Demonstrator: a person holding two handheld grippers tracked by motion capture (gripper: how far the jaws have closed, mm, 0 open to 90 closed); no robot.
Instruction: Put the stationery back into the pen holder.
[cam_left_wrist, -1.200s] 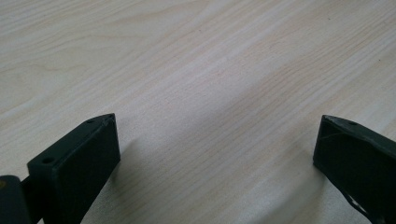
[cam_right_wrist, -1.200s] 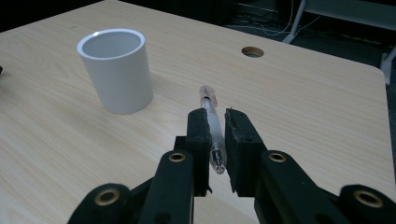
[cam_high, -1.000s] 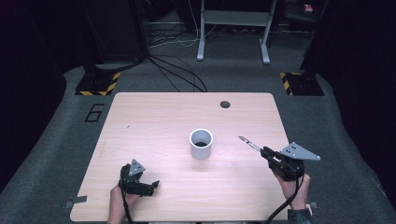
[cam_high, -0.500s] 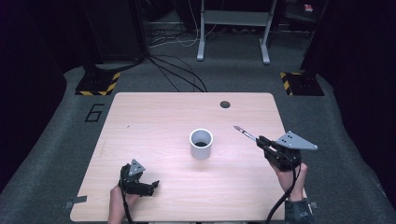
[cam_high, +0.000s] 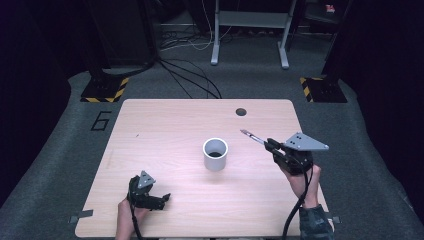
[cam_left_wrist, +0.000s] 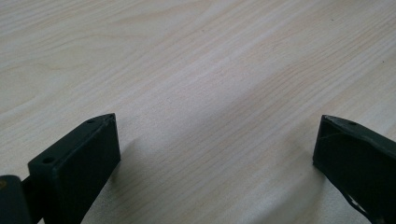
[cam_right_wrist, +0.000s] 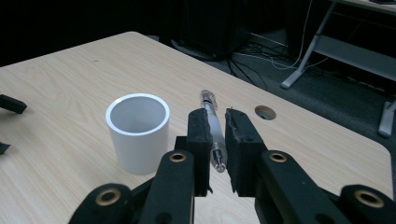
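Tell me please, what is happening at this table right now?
A person works at a wooden table with a gripper in each hand. The right gripper is shut on a pen, held above the table beside a white cup. The left gripper rests open and empty near the table's front edge.

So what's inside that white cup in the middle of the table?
Looking down into the white cup, its inside is dark and shadowed, with nothing poking above the rim. From the right gripper view its wall hides the bottom, so something small down there can't be excluded.
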